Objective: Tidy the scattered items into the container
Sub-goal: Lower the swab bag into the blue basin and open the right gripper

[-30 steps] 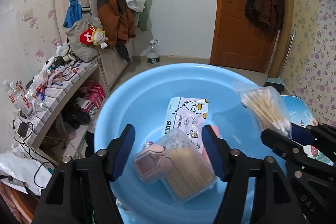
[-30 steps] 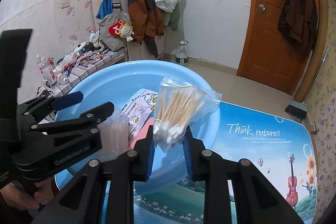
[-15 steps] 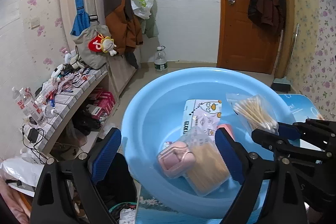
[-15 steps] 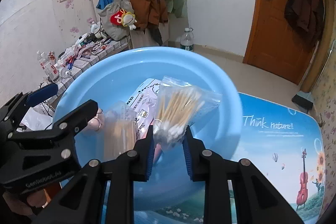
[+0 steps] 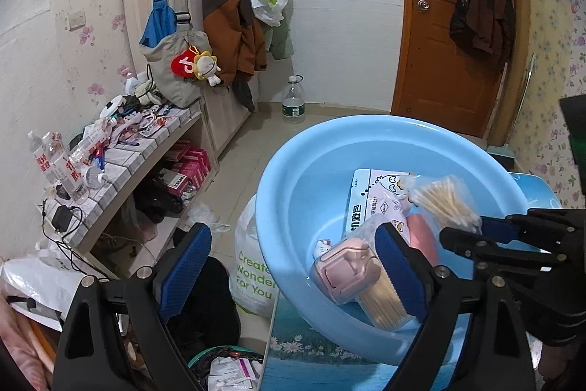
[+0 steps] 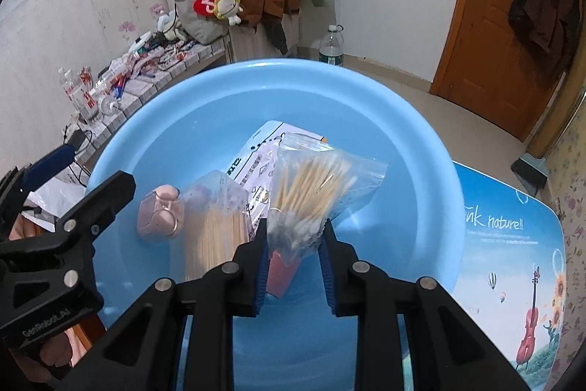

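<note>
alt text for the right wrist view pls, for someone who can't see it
The right gripper pinches a clear bag of cotton swabs over a light blue basin on a table with a printed picture top. In the basin lie a bag of toothpicks, a pink case and a white printed packet; the left gripper shows at the left edge.

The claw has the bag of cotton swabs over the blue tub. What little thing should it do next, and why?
Probably open and let go. The right claw is pinching the cotton swab bag above the inside of the blue tub, where the toothpick bag, the pink case and a printed packet already lie. Dropped here, it should land beside them.
</note>
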Available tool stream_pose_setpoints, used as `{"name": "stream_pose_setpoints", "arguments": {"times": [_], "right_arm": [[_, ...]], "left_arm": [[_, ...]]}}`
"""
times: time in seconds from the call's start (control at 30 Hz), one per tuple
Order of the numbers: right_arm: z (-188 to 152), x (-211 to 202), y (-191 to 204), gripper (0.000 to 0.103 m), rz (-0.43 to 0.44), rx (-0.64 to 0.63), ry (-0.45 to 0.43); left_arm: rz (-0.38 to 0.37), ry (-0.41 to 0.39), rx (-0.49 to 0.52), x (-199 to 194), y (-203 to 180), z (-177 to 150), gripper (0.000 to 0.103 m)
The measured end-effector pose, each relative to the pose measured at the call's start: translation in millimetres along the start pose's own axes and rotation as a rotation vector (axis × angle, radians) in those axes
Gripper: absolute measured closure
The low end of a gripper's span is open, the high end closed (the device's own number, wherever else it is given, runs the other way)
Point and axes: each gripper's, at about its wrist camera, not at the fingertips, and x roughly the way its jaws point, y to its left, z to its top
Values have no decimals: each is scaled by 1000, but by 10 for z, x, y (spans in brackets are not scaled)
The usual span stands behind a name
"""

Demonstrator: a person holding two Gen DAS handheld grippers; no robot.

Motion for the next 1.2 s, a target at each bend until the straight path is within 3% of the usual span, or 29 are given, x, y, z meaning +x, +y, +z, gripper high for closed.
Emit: {"name": "stream_pose_setpoints", "arguments": {"times": [0.17, 0.3, 0.53, 0.67, 1.13, 1.2], "right_arm": [[-28, 79, 117, 77, -11, -40, 31], [-48, 100, 176, 68, -31, -71, 42], [-66, 26, 175, 66, -44, -72, 33], [-77, -89, 150, 42, -38, -62, -4], [-177, -500, -157, 41, -65, -2, -90], [-215, -592, -234, 40, -48, 19, -112]], "left_arm": [[-8, 6, 2, 14, -25, -12, 12], [-13, 7, 3, 13, -30, -25, 12], [-5, 3, -5, -29, -4, -11, 12], [-10, -3, -12, -87, -8, -10, 12], [11, -19, -11, -341, -112, -22, 7], [13, -23, -11, -393, -133, -21, 2]]}}
